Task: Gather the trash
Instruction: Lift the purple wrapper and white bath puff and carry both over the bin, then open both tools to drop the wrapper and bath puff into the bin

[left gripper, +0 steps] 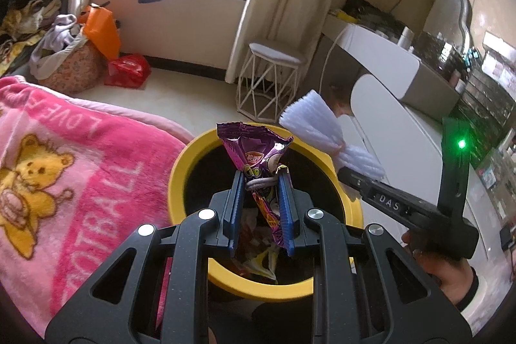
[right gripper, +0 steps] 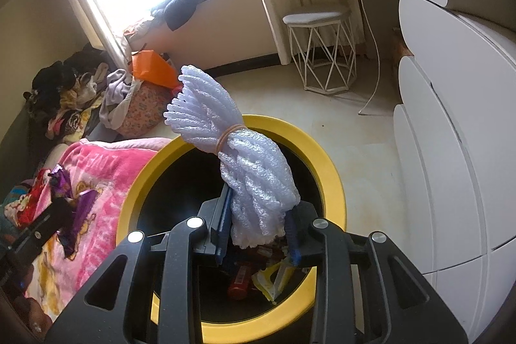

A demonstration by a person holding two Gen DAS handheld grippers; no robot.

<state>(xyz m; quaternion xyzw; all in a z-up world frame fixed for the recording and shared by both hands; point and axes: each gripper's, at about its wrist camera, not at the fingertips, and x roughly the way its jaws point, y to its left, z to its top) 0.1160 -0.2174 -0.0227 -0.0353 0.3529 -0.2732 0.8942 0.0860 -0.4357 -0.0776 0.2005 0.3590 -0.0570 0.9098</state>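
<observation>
One yellow-rimmed bin (right gripper: 332, 182) w/ a red bottle (right gripper: 240, 282) & wrappers inside sits below two claws: left gripper (left gripper: 260, 179) clamps a purple snack wrapper (left gripper: 254, 150), right gripper (right gripper: 258, 215) grips a white foam bundle (right gripper: 238, 157), both over the bin.

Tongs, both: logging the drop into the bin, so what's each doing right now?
Left tongs: closed on a crinkled purple foil snack wrapper.
Right tongs: holding a banded bundle of white foam netting.
</observation>
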